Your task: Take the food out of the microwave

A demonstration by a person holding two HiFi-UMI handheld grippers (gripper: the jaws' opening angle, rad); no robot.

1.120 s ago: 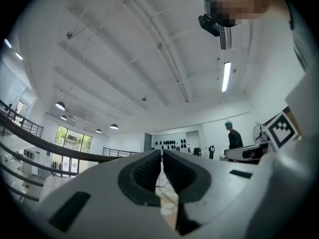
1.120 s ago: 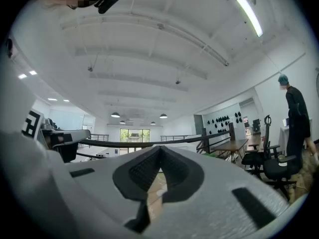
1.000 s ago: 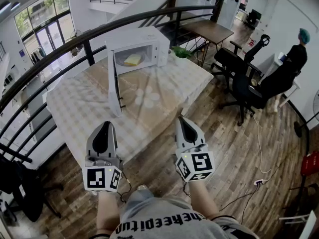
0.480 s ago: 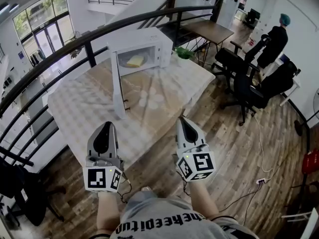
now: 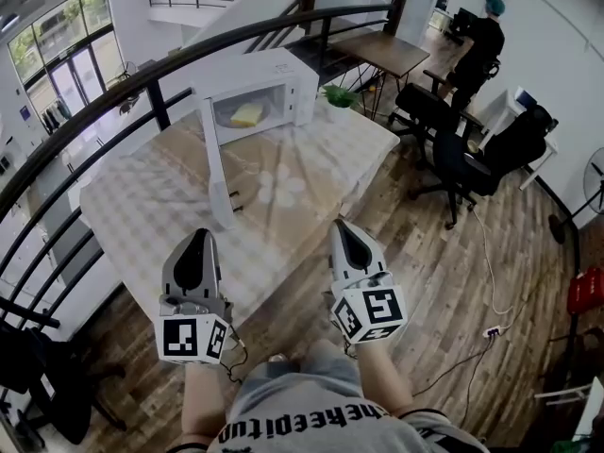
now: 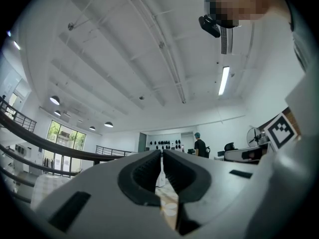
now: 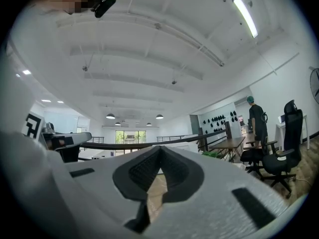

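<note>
A white microwave (image 5: 283, 78) stands at the far side of a table (image 5: 142, 187) under a checked cloth. Its door (image 5: 215, 163) hangs wide open towards me. Inside lies a yellow piece of food (image 5: 247, 114) on a plate. My left gripper (image 5: 204, 235) and right gripper (image 5: 340, 225) are side by side over the table's near edge, well short of the microwave. Both are shut and hold nothing. The left gripper view shows that gripper (image 6: 162, 153) with its jaws together. The right gripper (image 7: 160, 148) looks the same in its own view.
A black railing (image 5: 113, 92) curves behind the table. A small potted plant (image 5: 338, 95) sits right of the microwave. Black office chairs (image 5: 444, 130) and a wooden desk (image 5: 377, 53) stand to the right. A person (image 5: 481, 41) stands at the back right. A power strip (image 5: 491, 331) lies on the floor.
Both grippers have edged forward towards the table, still shut. The person in the background has walked from the right wall towards the back of the room.
</note>
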